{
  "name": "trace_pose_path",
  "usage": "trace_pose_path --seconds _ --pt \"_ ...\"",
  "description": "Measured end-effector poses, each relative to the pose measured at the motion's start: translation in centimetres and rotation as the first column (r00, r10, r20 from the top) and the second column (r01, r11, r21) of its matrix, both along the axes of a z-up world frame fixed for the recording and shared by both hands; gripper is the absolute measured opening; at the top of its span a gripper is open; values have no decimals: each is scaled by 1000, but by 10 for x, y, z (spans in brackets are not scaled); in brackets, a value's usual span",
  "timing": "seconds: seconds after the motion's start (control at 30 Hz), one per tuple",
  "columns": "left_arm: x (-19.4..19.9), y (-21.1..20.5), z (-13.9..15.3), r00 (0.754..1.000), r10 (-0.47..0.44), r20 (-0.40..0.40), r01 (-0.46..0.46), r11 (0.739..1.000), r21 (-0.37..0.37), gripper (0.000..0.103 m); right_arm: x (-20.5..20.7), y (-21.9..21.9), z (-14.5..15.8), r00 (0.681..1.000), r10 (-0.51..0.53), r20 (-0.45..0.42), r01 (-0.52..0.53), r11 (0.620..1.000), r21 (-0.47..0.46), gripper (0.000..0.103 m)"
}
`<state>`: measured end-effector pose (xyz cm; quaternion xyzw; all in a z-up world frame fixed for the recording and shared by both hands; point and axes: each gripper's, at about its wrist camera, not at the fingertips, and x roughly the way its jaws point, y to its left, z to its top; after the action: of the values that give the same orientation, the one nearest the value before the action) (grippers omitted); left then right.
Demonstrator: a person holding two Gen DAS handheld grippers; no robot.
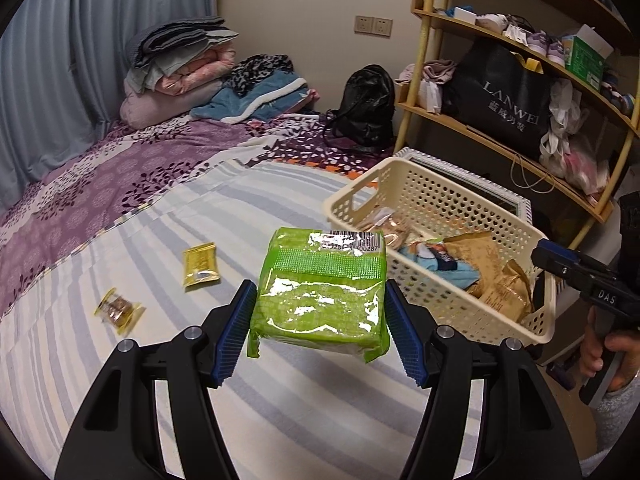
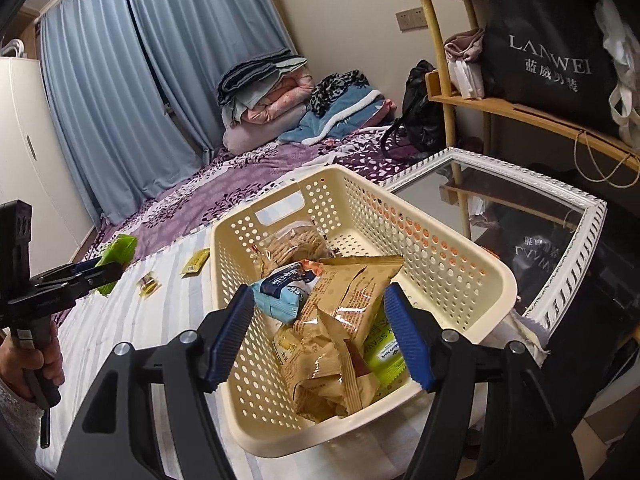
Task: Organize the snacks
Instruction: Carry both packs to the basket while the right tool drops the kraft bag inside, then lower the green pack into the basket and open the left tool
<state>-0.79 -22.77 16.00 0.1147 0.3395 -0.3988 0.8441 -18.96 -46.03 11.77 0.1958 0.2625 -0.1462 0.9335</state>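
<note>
Left gripper (image 1: 320,308) is gripping a green snack packet (image 1: 320,292), its blue fingers (image 1: 236,332) pressing on both short sides and carrying it clear of the striped bed sheet (image 1: 160,240); in the right wrist view the same packet shows at 9 o'clock, pinched at the fingertips of that gripper, with a hand (image 2: 36,364) wrapping the handle. From the left wrist view the cream perforated basket (image 1: 424,196) is sitting at 2 o'clock of the packet, on the bed edge, just beside a white-framed glass table (image 2: 560,232). Right gripper (image 2: 320,332) is hovering over the basket with fingers parted about halfway, holding nothing; no pad is touching the bags below. Inside the basket are lying a tan snack bag (image 2: 348,292), a light blue packet (image 2: 280,292), a clear biscuit bag (image 2: 292,244) and a lime-green packet (image 2: 386,356). Two snacks are lying loose on the sheet at 9 o'clock of the held packet: a yellow sachet (image 1: 200,264) and a small yellow-wrapped candy (image 1: 118,310), near each other but apart.
</note>
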Motion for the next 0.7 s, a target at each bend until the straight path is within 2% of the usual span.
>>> trace_pose_path --seconds 0.4,0.7 --pt "-11 -84 2 988 -150 30 149 989 21 66 -5 -14 -8 999 -23 29 22 999 38 68" --pt "-10 -136 -11 974 -227 24 225 973 50 66 -11 -27 -16 998 -49 36 46 996 71 68"
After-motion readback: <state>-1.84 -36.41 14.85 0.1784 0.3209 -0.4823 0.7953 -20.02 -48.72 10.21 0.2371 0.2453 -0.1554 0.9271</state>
